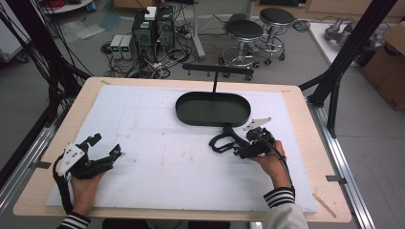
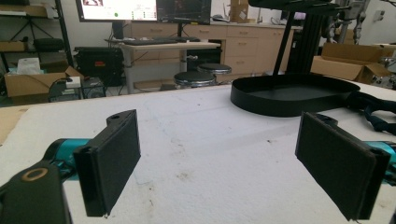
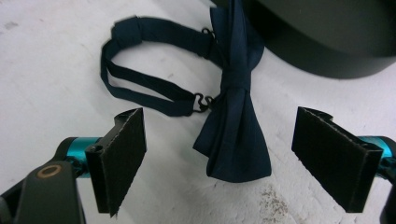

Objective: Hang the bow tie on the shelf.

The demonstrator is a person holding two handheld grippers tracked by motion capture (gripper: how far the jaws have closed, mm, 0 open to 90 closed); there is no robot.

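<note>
— Near the 4 o'clock edge of the black oval tray (image 1: 212,109), as the high view shows it, lies a dark blue bow tie (image 1: 223,139) on the white worktop (image 1: 162,157). Which step do you think is in hand?

— I judge it is the approach for a grasp. The right gripper (image 3: 219,154) is pointed at the bow tie (image 3: 233,116), and its jaws stand apart, one on each side of the near wing of the bow. The pads do not press the cloth, so nothing is held.

— And where is the strap?

— In the right gripper view the strap makes a loop toward 10 o'clock from the knot, flat on the worktop, and the far wing of the bow is just beside the wall of the tray (image 3: 327,46); I cannot tell if it touches.

— What about the other hand?

— The left gripper (image 1: 106,145) rests at the 8 o'clock part of the worktop, well apart from the tie. Its jaws are wide apart and hold nothing; between them the left gripper view gives only bare worktop (image 2: 196,140), with the tray (image 2: 289,95) far at 1 o'clock.

— What does the next move call for?

— In my opinion the right jaws should come lower and a little forward, close on the near wing or on the knot, then lift. The cloth is soft and thin, so the pads must reach almost to the worktop, otherwise they may slide over it.
</note>
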